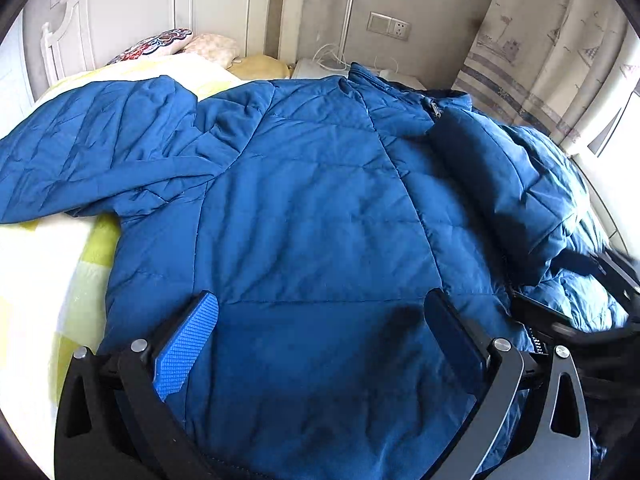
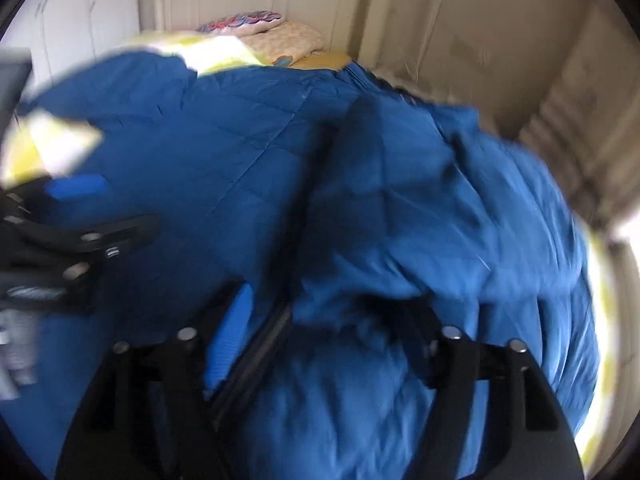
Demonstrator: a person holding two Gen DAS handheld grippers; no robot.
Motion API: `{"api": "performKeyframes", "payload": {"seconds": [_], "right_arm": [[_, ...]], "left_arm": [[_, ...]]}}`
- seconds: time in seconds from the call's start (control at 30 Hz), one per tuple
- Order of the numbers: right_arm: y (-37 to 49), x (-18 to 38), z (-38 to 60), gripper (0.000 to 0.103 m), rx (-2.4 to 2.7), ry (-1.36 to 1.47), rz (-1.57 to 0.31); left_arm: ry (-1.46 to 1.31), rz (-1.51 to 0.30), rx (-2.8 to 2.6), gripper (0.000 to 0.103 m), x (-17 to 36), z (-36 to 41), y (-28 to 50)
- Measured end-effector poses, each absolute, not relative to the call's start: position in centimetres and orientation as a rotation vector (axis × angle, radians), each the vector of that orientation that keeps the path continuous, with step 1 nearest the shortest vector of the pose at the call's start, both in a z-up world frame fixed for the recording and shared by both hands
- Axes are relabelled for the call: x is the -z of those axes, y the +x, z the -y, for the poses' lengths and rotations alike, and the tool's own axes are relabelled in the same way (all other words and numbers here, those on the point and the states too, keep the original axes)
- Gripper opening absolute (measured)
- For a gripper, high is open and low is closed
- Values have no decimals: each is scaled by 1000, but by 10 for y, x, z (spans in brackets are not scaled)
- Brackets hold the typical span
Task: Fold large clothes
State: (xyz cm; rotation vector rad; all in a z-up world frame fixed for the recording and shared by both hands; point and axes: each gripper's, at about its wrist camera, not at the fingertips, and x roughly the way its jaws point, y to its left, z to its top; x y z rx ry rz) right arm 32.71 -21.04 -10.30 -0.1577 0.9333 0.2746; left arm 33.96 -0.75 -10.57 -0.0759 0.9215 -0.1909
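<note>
A large blue quilted jacket [image 1: 312, 208] lies spread on a bed, collar toward the headboard, one sleeve [image 1: 92, 148] stretched out to the left. Its right side is folded over the body in a bunched heap [image 1: 520, 200]. My left gripper [image 1: 320, 332] is open wide just above the jacket's lower front, with nothing between its blue pads [image 1: 188, 344]. The right wrist view is blurred; there the jacket [image 2: 248, 160] fills the frame. My right gripper [image 2: 332, 332] is open, with bunched jacket fabric lying between and over its fingers. The left gripper [image 2: 76, 236] shows at that view's left edge.
The bed has a yellow and white checked cover [image 1: 60, 280]. Pillows [image 1: 160, 44] lie by the white headboard [image 1: 132, 4]. A white bedside unit [image 1: 320, 68] with cables, a wall socket [image 1: 390, 26] and a curtain [image 1: 552, 48] stand at the back right.
</note>
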Motion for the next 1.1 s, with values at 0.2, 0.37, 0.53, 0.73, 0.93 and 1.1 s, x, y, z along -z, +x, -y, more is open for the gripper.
{"api": "performKeyframes", "payload": {"seconds": [0.2,0.37,0.53,0.73,0.93,1.1], "right_arm": [[258,65,286,73,-209,24,-787],[295,61,372,66,-192,413,-714],[379,104,380,65,-131,573,-872],[401,60,302,55,-365,607,-752],[394,17,236,66,-599,425,-684],[368,40,292,67,-415,392,-705]], "left_arm": [[-130,-898,196,99,102,-1,336],[-40,-876,171,99,101,12,330],[-62,-852,170,99,97,7,328],[-188,-801,168,99,91,-14,325],[-224,-785,203,99,90,-21,320],[-261,-792,253,99,91,-24,322]]}}
